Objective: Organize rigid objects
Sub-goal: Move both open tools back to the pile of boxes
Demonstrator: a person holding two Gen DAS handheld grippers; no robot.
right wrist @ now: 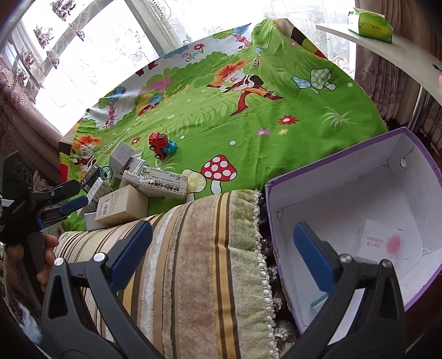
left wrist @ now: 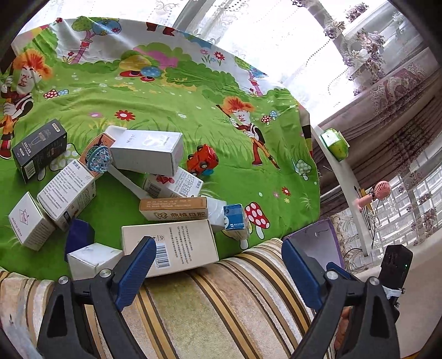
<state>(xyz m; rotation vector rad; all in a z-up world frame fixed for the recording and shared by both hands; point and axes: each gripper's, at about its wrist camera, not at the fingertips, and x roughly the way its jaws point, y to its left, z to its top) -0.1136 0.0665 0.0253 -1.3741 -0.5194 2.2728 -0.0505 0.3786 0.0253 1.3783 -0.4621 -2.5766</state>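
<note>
Left gripper [left wrist: 218, 268]: fingers spread wide, grasping nothing, above the striped cushion [left wrist: 221, 303].
Right gripper [right wrist: 221, 254]: likewise released, beside the purple box [right wrist: 345, 154].
Cartons [left wrist: 168, 243]: heaped on the green cloth [left wrist: 193, 110], near the red toy car [left wrist: 201, 160].

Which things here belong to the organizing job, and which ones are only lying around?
For the job:
- pile of small cartons
- red toy car
- blue lattice ball
- purple storage box, with one white carton inside
- left gripper and right gripper, both open

Just lying about:
- striped cushion
- green tissue pack
- pink fan
</note>
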